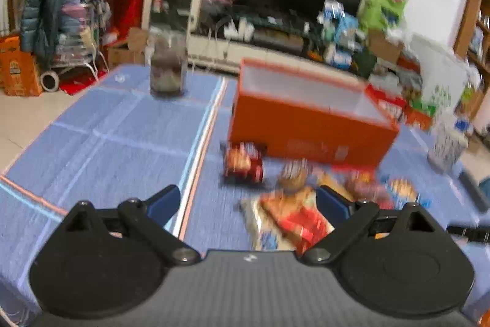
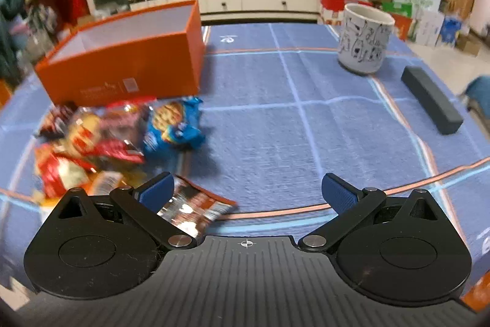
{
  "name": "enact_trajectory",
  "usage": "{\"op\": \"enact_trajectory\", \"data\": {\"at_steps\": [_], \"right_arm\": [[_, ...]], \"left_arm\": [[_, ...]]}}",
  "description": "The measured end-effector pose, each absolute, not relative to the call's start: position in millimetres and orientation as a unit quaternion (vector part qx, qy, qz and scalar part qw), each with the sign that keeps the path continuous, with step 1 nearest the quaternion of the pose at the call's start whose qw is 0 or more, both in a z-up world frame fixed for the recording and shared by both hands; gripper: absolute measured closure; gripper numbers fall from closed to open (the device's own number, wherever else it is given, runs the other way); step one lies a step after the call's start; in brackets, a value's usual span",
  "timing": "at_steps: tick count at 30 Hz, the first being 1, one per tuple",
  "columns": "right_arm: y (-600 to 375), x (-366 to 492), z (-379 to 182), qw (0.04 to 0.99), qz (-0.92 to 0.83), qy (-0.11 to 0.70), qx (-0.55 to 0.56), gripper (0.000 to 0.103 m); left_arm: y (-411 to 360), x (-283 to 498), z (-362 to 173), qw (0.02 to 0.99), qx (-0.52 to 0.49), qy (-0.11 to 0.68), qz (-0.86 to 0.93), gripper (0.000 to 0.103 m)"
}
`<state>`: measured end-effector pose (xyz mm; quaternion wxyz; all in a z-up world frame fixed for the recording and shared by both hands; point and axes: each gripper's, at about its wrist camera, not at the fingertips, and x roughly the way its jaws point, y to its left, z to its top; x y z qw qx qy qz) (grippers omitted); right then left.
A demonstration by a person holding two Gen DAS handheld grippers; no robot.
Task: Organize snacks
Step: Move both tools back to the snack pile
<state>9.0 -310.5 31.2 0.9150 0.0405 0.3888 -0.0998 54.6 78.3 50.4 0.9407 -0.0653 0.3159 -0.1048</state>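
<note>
1. Open-topped orange cardboard box, upper left of the right wrist view, centre right of the left wrist view. It appears empty, with a pale inner lining. Judged to be the container meant for the snacks, since it stands just behind them with its mouth up.
2. Heap of crinkled foil snack packets, left centre of the right wrist view, loose on the blue grid-lined tablecloth against the box's front wall. The blue cookie packet lies at the heap's right edge; a dark brown packet lies nearest the camera, lower centre-left.
3. Left gripper, lower centre: jaws spread wide, empty, above a red-and-white packet.
4. Right gripper, lower centre: jaws wide apart, holding nothing; its left finger overlaps the brown packet.
5. Writing: small white print and a code square on the box front, too blurred to read; packet brands illegible.
6. White patterned ceramic mug, upper right; black rectangular bar, right.
</note>
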Motion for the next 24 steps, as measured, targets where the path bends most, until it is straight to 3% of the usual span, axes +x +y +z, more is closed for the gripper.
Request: {"op": "enact_trajectory", "data": {"at_steps": [3,10,24], "right_arm": [[-312,7,31,0.918,-0.124,0.376,0.018,0.008],[-303,3,15,0.902,-0.152,0.385,0.125,0.008],[-259,-9,-4,0.914,-0.168,0.354,0.105,0.012]], "left_arm": [[80,59,40,0.937,-0.05,0.332,-0.1,0.009],[72,68,41,0.938,-0.054,0.33,-0.097,0.009],[7,14,5,0.941,-0.035,0.326,-0.079,0.009]]}}
